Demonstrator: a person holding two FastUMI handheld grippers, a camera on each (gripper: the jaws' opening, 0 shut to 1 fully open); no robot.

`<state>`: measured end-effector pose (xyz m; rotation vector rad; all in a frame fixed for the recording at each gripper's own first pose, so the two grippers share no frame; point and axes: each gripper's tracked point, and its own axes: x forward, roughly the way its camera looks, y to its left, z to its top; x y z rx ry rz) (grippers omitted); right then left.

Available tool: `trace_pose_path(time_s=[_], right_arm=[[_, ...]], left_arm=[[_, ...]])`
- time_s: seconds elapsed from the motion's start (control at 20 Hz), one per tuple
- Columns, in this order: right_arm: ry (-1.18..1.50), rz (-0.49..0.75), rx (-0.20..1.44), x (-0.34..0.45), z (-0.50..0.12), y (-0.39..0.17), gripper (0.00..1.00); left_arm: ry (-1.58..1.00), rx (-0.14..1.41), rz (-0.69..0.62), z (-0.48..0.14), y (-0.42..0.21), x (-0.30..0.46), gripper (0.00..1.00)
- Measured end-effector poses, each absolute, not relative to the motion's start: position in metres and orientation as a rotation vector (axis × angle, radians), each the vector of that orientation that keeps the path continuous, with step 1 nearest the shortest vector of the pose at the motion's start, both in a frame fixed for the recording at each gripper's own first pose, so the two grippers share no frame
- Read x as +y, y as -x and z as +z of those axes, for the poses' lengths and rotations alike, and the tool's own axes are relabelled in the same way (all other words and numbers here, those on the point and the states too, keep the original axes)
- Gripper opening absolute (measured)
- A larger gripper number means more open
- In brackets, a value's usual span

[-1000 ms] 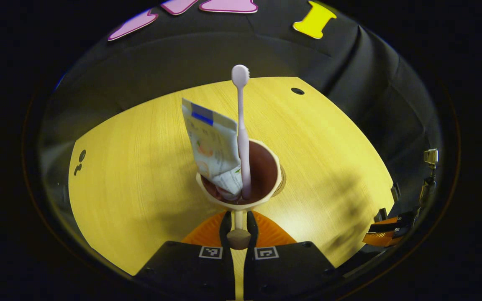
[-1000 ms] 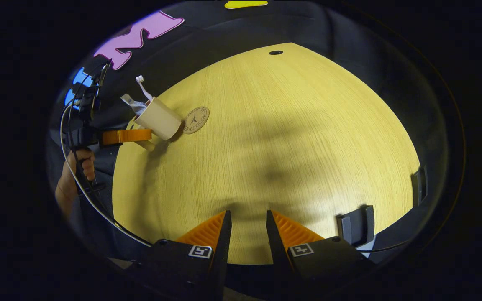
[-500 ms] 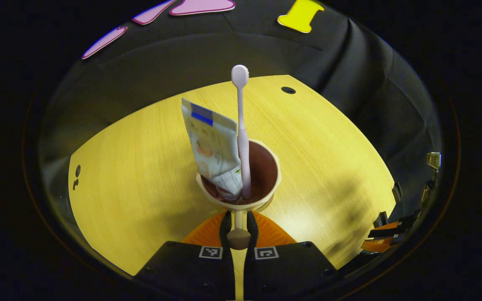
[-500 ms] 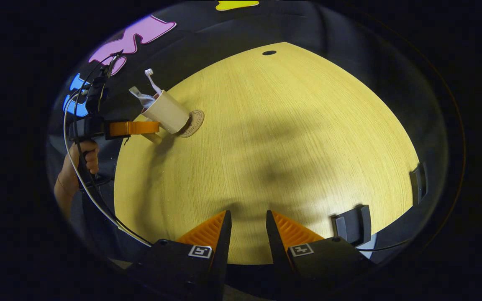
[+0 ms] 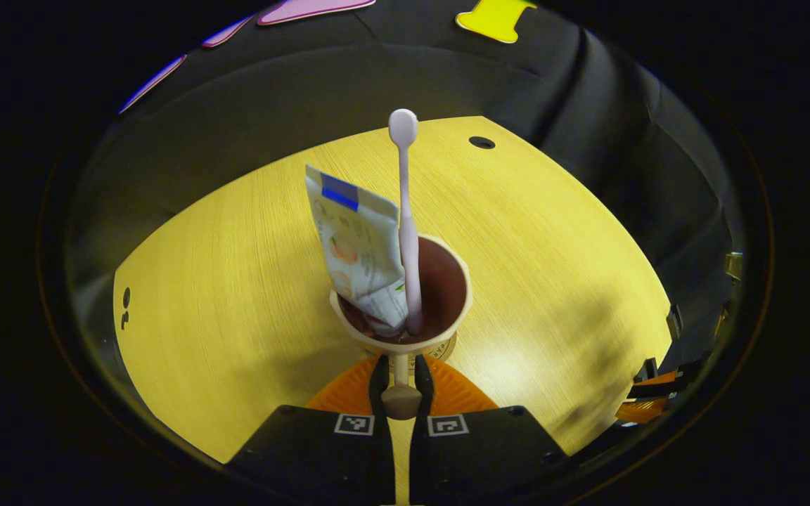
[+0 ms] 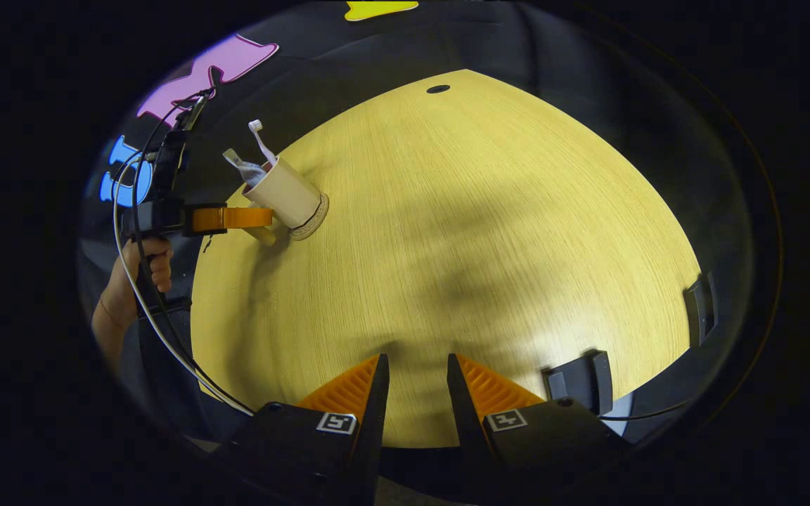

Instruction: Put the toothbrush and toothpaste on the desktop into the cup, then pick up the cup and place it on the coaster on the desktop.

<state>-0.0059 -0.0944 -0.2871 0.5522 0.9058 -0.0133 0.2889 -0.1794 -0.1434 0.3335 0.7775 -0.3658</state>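
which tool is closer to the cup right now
Left. The left tool is shut on the cup's handle; the right tool hangs open above the near table edge, far from it.

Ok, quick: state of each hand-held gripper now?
Left hand-held gripper: shut on the cup handle.
Right hand-held gripper: open, holding nothing.

A cream cup [image 5: 405,309] with a dark brown inside and a side handle stands upright on the round coaster [image 6: 315,213] on the yellow wooden desktop [image 6: 461,246]. In it, a pale pink toothbrush [image 5: 406,218] stands nearly vertical, head up. Beside it leans a white toothpaste tube [image 5: 357,242], its blue-marked flat end upward.
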Motion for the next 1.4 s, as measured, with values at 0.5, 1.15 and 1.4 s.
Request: trace_pose_path(time_s=[0.5, 1.15, 1.4], right_arm=[[-0.553, -0.016, 0.908, -0.092, -0.286, 0.002, 0.52], [-0.533, -0.005, 0.892, -0.082, -0.274, -0.005, 0.52], [-0.498, 0.043, 0.882, -0.060, -0.259, -0.013, 0.52]], left_arm=[[-0.324, 0.806, -0.357, -0.152, -0.287, -0.178, 0.20], [-0.346, 0.743, -0.356, -0.128, -0.248, -0.148, 0.90], [-0.288, 0.641, -0.311, -0.105, -0.199, -0.108, 0.92]])
